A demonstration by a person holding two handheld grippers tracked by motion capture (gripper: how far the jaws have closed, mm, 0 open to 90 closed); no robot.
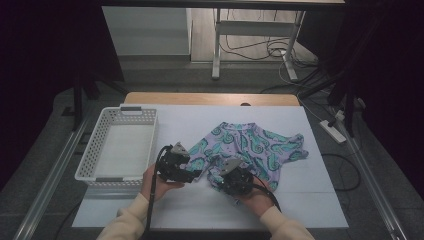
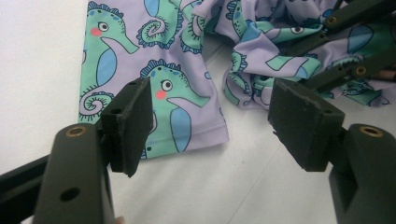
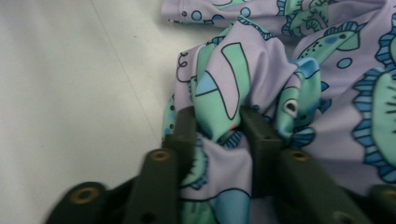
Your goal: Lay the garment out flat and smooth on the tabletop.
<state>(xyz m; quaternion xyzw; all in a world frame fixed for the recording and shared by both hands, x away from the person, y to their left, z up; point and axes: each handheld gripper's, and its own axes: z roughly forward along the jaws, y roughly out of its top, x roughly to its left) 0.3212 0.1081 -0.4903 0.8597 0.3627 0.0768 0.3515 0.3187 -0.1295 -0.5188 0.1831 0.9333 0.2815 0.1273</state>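
Observation:
A lilac garment [image 1: 255,145] printed with teal seahorses lies crumpled on the white table [image 1: 310,200]. My right gripper [image 1: 226,181] is at its near edge. In the right gripper view its jaws [image 3: 217,128] pinch a bunched fold of the cloth [image 3: 233,79]. My left gripper [image 1: 192,174] is just left of it, at the sleeve end. In the left gripper view its jaws [image 2: 215,119] stand wide apart over the flat sleeve [image 2: 187,107], with nothing pressed between the pads. The right gripper's black arms [image 2: 345,46] lie on the cloth at the upper right of that view.
A white perforated basket [image 1: 90,160] stands at the table's left side, close to my left hand. Bare white tabletop lies in front of and to the right of the garment. Beyond the table are a desk frame and cables on the floor.

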